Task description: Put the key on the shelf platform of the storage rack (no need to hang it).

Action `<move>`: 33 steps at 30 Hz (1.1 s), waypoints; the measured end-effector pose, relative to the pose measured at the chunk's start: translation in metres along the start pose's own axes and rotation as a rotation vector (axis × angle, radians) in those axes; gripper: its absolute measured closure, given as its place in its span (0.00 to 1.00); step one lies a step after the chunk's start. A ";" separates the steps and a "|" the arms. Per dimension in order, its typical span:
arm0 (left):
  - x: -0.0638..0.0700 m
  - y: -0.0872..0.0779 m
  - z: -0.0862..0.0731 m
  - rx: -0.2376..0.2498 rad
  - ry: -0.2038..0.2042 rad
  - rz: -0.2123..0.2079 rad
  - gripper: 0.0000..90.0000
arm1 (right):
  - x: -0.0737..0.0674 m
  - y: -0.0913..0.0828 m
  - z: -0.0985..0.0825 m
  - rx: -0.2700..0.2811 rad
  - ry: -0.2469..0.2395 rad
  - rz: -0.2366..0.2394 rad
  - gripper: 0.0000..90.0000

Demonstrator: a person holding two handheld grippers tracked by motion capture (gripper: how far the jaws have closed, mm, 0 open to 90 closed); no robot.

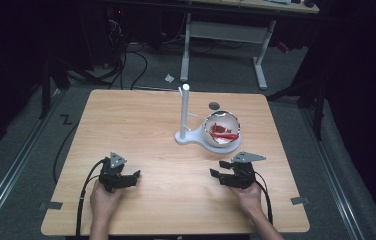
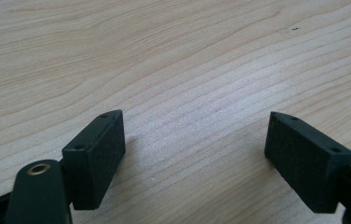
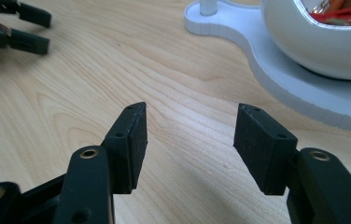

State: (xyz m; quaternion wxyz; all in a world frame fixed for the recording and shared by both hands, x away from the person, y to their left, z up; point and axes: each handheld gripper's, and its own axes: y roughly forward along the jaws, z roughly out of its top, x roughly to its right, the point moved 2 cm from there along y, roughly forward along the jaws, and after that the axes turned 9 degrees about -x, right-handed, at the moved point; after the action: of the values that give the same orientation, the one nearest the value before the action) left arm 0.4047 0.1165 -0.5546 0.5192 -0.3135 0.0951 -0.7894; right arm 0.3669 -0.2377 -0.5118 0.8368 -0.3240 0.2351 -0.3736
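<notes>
— Where are the two grippers?

— Both low over the desk near its front edge. The left gripper sits toward the front left corner, the right gripper toward the front right, each in a hand.

— Holding anything?

— No. In each gripper view the jaws stand apart with bare wood between them — both are open and empty.

— And the bowl?

— The bowl rests on a white stand right of the desk's middle, nearer the right edge, well beyond the right gripper. A thin post rises from the stand beside it.

— What's inside?

— Something red — possibly strips or wrappers; too small to tell.
</notes>
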 end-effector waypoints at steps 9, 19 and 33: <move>0.000 0.000 0.000 0.000 0.000 0.000 0.23 | -0.001 0.019 -0.007 -0.030 -0.013 -0.027 0.47; 0.000 0.000 0.000 0.000 0.000 0.000 0.23 | -0.005 0.028 -0.009 -0.045 -0.031 -0.051 0.46; 0.000 0.000 0.000 0.000 0.000 0.000 0.23 | -0.012 0.038 -0.011 -0.101 -0.091 -0.125 0.42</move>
State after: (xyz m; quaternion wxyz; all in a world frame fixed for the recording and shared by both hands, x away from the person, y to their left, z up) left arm 0.4046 0.1164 -0.5546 0.5192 -0.3135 0.0949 -0.7894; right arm 0.3705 -0.2131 -0.5452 0.8042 -0.3965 0.1946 -0.3978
